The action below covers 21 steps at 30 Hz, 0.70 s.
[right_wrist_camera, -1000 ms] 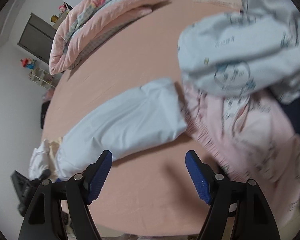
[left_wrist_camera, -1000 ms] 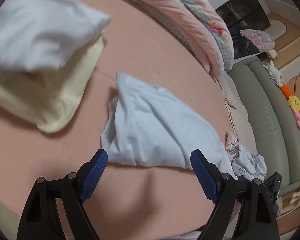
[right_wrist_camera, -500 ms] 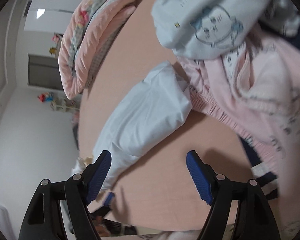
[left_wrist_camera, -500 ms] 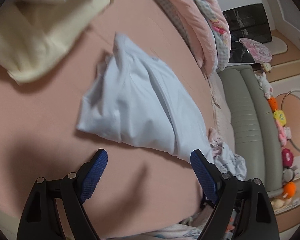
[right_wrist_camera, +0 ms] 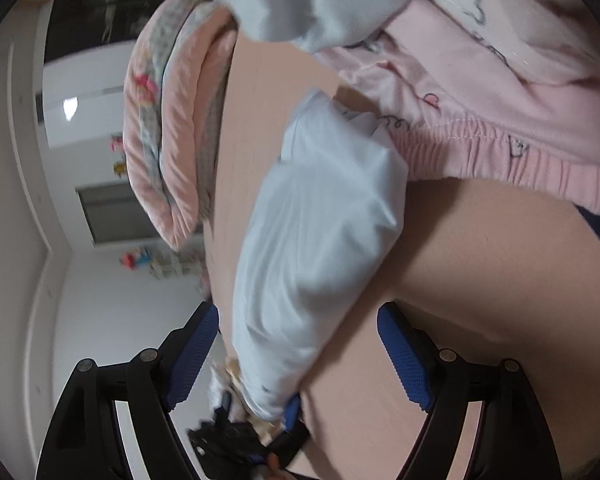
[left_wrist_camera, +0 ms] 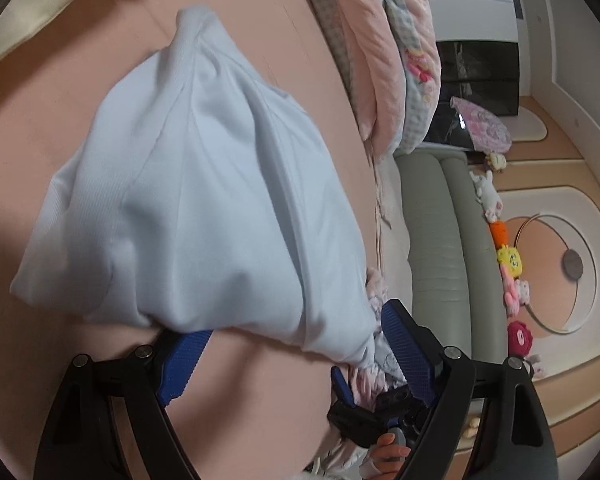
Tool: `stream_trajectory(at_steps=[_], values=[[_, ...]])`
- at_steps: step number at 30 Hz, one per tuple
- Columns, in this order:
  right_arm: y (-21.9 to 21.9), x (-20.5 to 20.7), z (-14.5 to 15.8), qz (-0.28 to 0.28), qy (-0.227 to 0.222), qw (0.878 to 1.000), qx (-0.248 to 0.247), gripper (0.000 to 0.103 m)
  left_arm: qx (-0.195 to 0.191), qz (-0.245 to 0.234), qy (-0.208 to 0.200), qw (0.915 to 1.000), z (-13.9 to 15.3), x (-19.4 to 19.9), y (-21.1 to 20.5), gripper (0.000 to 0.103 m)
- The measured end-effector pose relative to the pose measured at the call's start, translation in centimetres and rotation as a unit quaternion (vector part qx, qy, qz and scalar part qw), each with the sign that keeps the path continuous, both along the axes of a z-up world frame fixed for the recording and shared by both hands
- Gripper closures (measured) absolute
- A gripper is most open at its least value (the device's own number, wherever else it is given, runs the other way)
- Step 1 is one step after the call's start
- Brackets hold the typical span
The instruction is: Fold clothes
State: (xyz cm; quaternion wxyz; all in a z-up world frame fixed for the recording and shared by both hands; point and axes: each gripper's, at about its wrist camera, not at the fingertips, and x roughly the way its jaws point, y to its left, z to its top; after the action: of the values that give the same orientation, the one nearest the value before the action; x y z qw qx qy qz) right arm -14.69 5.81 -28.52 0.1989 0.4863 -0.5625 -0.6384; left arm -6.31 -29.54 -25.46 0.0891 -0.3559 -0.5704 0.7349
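garment [left_wrist_camera: 204,200]: pale blue, plain | bed sheet [left_wrist_camera: 260,380]: salmon pink, plain | quilt [left_wrist_camera: 384,40]: pink with floral and check pattern | trousers [right_wrist_camera: 500,120]: light pink with small dark prints | pillow [left_wrist_camera: 16,20]: cream | sofa [left_wrist_camera: 440,240]: grey-green | gripper pads [left_wrist_camera: 180,364]: blue, on black arms

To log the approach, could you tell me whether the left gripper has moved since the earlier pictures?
Yes. The left gripper has closed in on the pale blue garment, whose near edge now lies between its fingers; the garment lies unchanged on the bed.
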Motion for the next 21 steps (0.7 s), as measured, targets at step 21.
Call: stream_trajectory(at_steps=[21], values=[[-4.9, -1.9, 0.0, -0.033, -0.007, 0.999, 0.025, 0.017, 0.018, 0.026, -0.011, 0.9994, -0.6, -2.5, -0.6, 0.018]])
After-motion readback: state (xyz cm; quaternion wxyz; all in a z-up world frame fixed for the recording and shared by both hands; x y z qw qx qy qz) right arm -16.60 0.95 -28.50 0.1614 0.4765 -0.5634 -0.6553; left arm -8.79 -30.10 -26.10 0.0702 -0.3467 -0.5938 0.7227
